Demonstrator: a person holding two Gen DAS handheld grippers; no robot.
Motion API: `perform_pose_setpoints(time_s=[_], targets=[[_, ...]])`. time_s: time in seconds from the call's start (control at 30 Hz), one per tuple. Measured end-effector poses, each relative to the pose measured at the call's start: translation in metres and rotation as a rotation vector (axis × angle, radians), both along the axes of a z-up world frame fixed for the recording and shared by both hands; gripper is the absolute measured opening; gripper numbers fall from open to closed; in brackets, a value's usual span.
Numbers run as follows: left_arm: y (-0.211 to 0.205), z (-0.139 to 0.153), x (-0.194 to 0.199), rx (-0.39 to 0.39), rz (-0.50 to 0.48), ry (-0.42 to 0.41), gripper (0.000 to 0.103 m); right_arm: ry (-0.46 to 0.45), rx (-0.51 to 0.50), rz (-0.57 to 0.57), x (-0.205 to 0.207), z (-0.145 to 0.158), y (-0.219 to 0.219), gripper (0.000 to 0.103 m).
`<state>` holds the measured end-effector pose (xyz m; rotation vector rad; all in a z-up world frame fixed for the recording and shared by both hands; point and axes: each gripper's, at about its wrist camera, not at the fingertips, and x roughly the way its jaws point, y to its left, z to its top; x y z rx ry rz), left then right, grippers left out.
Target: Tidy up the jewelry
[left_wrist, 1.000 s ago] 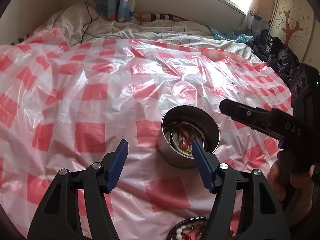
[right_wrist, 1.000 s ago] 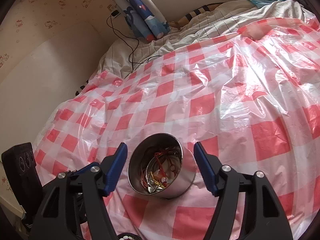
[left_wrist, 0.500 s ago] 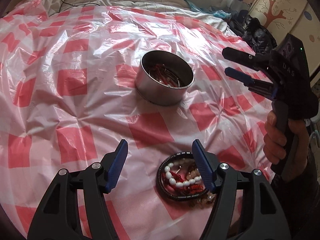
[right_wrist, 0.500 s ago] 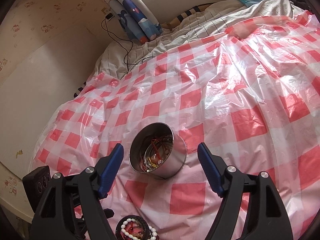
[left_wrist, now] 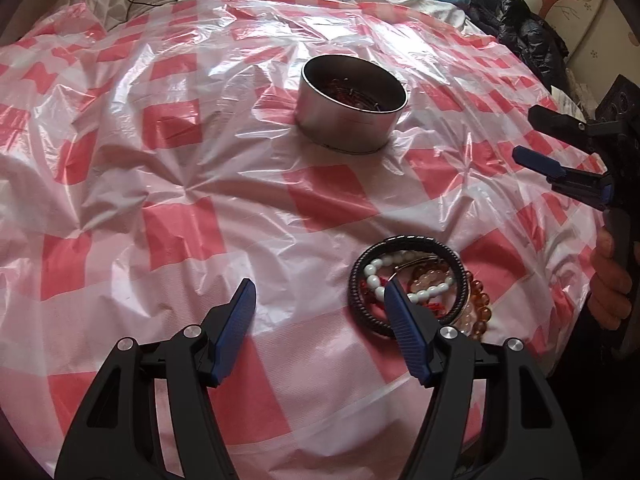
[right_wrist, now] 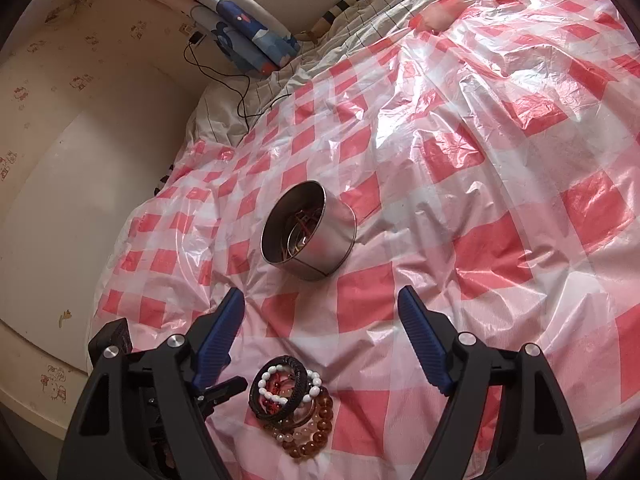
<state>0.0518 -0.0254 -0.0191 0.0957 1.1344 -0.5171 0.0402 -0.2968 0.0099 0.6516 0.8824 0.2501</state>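
Note:
A round metal tin (left_wrist: 352,108) holding red and gold jewelry stands on the red-and-white checked plastic sheet (left_wrist: 180,168); it also shows in the right wrist view (right_wrist: 309,231). A pile of bracelets (left_wrist: 416,284), with black braided, white bead and amber bead ones, lies nearer me; it also shows in the right wrist view (right_wrist: 292,400). My left gripper (left_wrist: 318,304) is open and empty, its right finger over the pile's left edge. My right gripper (right_wrist: 322,316) is open and empty, between tin and pile; it also shows in the left wrist view (left_wrist: 540,140).
The sheet covers a bed. A blue patterned pillow (right_wrist: 248,46) and a black cable (right_wrist: 236,84) lie at the head end by the wall. Dark clothing (left_wrist: 524,40) is heaped at the far right. The bed edge runs along the left in the right wrist view.
Both grippers have pulled back from the tin toward me. The bracelet pile has come into full view near the left gripper's right finger. Both stay open.

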Motion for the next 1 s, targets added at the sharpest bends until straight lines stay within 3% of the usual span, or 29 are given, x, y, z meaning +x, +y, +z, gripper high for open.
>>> perform_pose_setpoints(time_s=[0.23, 0.47, 0.57, 0.63, 0.73, 0.8, 0.9, 1.0], targets=[[-0.008, -0.010, -0.002, 0.081, -0.030, -0.008, 0.063, -0.012, -0.010, 0.007, -0.004, 0.006, 0.004, 0.077], [-0.025, -0.017, 0.002, 0.210, -0.026, -0.075, 0.063, 0.001, -0.018, 0.024, -0.001, 0.003, 0.012, 0.079], [-0.032, -0.020, 0.003, 0.190, -0.051, -0.063, 0.062, 0.000, -0.030, 0.035, 0.000, 0.003, 0.017, 0.079], [-0.037, -0.020, -0.001, 0.157, -0.105, -0.051, 0.043, 0.000, -0.032, 0.039, 0.000, 0.003, 0.019, 0.079], [-0.033, -0.018, 0.000, 0.133, -0.104, -0.031, 0.022, -0.002, -0.035, 0.037, -0.001, 0.003, 0.020, 0.079], [-0.025, -0.018, 0.004, 0.135, -0.063, -0.028, 0.017, -0.002, -0.033, 0.036, -0.001, 0.004, 0.018, 0.079], [-0.007, -0.018, 0.017, 0.232, 0.064, -0.082, 0.011, -0.006, -0.038, 0.036, -0.002, 0.005, 0.017, 0.079], [0.015, -0.015, 0.028, 0.151, 0.149, -0.048, 0.011, -0.016, -0.074, 0.082, -0.002, 0.008, 0.026, 0.079]])
